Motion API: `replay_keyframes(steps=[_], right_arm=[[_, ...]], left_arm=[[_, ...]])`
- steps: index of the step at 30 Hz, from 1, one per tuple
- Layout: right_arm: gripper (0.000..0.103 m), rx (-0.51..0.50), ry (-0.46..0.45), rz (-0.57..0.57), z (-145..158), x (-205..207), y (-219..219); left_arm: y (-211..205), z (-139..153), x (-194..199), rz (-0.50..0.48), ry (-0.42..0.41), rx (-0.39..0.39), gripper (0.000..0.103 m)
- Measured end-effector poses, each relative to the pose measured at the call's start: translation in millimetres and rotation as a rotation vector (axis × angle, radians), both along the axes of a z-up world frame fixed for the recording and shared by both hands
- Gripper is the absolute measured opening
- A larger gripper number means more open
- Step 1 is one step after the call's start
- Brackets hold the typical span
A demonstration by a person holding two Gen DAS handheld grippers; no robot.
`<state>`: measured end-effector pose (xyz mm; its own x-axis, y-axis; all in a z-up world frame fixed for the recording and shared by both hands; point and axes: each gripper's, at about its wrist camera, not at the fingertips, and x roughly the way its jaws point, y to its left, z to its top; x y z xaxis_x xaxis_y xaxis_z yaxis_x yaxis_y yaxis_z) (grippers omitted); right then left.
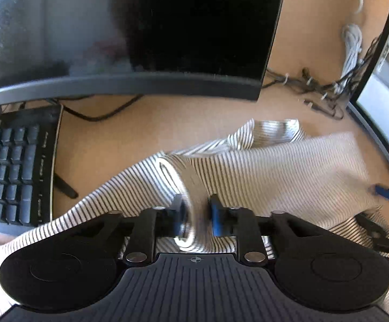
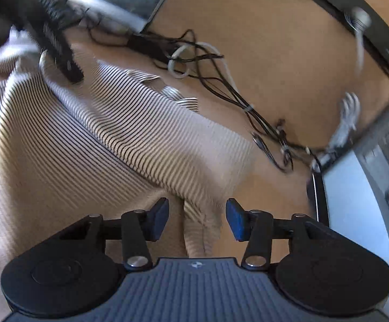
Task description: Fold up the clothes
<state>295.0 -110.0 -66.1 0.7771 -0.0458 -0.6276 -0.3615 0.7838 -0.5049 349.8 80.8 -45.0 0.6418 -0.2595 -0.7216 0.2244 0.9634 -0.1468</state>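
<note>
One striped shirt (image 1: 261,166) lying crosswise, left claw (image 1: 196,216) pinching collar; right claw (image 2: 197,218) spread

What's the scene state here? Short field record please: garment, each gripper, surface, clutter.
garment: striped shirt, crumpled, partly lifted off the desk
left gripper: shut on a bunched fold of the shirt
right gripper: open, fabric hanging between the fingers, not pinched
surface: tan desk
clutter: keyboard, monitor, cable bundle
</note>
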Motion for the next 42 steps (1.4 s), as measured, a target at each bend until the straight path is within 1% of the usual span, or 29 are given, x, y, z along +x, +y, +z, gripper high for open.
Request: replay_keyframes(steps=[1, 2, 4, 6, 8, 10, 12, 13, 14, 16, 18, 19, 20, 21, 23, 24, 26, 28, 29, 31, 33, 34, 38, 40, 42], right_arm=[[0.016, -0.029, -0.008, 0.018, -3.3, 3.5, 2.1], [0.014, -0.042, -0.014, 0.025, -3.9, 5.7, 1.3], [0.013, -0.028, -0.030, 0.001, 1.4, 7.8, -9.0], [0.013, -0.019, -0.034, -0.024, 5.2, 7.7, -22.4], [0.013, -0.029, -0.028, -0.024, 4.6, 7.0, -29.4], [0.019, -0.046, -0.006, 0.011, 0.8, 2.9, -28.4], [0.035, -0.024, 0.005, 0.031, 4.5, -2.7, -28.2], [0.050, -0.011, 0.010, 0.039, 6.7, -5.5, -28.2], [0.057, 0.002, 0.015, 0.047, 9.0, -8.3, -28.2], [0.059, 0.089, 0.018, 0.018, 23.3, -10.3, -34.8], [0.066, 0.238, 0.010, -0.013, 41.2, -9.2, -43.7], [0.076, 0.315, 0.005, -0.029, 50.3, -8.6, -48.2], [0.083, 0.402, 0.010, -0.045, 54.9, -4.9, -51.8], [0.084, 0.491, 0.018, -0.061, 58.5, -0.5, -55.1], [0.085, 0.667, 0.069, -0.098, 55.3, 12.5, -59.1], [0.085, 0.722, 0.099, -0.126, 47.7, 19.3, -60.3], [0.085, 0.815, 0.159, -0.186, 30.1, 33.0, -62.6], [0.085, 0.869, 0.224, -0.276, 8.5, 41.7, -67.1], [0.085, 0.899, 0.219, -0.278, 3.6, 40.1, -69.4], [0.086, 0.914, 0.215, -0.276, 3.8, 36.9, -69.6], [0.093, 0.910, 0.238, -0.252, 4.6, 35.7, -66.3], [0.103, 0.913, 0.254, -0.228, 3.3, 35.7, -64.7], [0.103, 0.897, 0.255, -0.210, 1.6, 33.5, -58.1], [0.103, 0.912, 0.256, -0.215, 0.5, 33.9, -59.0], [0.103, 0.928, 0.257, -0.220, -0.6, 34.3, -59.9]], left_arm=[[0.9, 3.4, -1.2, -0.006, -0.015, -0.004, 0.021], [1.7, 6.7, -2.4, -0.013, -0.029, -0.007, 0.021], [1.5, 11.1, -2.7, -0.026, -0.051, -0.010, 0.021], [-4.3, 8.6, 2.7, -0.040, -0.053, -0.001, 0.021], [-8.7, -0.8, 9.9, -0.035, -0.030, 0.024, 0.021], [-8.3, -10.3, 12.8, -0.016, -0.005, 0.058, 0.022], [-4.8, -15.8, 12.6, 0.006, 0.012, 0.078, 0.024], [-0.5, -13.9, 10.3, 0.018, 0.013, 0.067, 0.024], [3.7, -12.0, 8.0, 0.031, 0.014, 0.055, 0.025], [9.8, -2.9, 0.3, 0.060, -0.004, 0.032, 0.033], [15.1, 9.0, -9.4, 0.080, -0.038, -0.017, 0.049], [16.1, 13.5, -12.8, 0.078, -0.046, -0.059, 0.054], [15.1, 16.6, -14.8, 0.068, -0.048, -0.104, 0.065], [12.4, 16.9, -14.3, 0.050, -0.039, -0.144, 0.077], [5.9, 12.0, -9.6, 0.018, -0.009, -0.200, 0.084], [0.0, 6.1, -6.2, 0.012, 0.015, -0.211, 0.085], [-8.3, -8.6, 1.1, 0.016, 0.063, -0.196, 0.085], [-10.7, -16.5, 2.5, 0.012, 0.058, -0.167, 0.090], [-11.2, -18.1, 2.4, 0.014, 0.059, -0.157, 0.090], [-8.7, -16.3, 0.2, 0.031, 0.072, -0.157, 0.094], [1.3, -13.4, -3.6, 0.064, 0.095, -0.195, 0.093], [9.0, -10.4, -9.5, 0.085, 0.088, -0.203, 0.093], [51.6, 7.7, -49.2, 0.193, -0.009, -0.179, 0.095], [79.7, 15.5, -69.6, 0.287, -0.055, -0.137, 0.095], [114.1, 18.8, -90.0, 0.409, -0.081, -0.098, 0.095]])
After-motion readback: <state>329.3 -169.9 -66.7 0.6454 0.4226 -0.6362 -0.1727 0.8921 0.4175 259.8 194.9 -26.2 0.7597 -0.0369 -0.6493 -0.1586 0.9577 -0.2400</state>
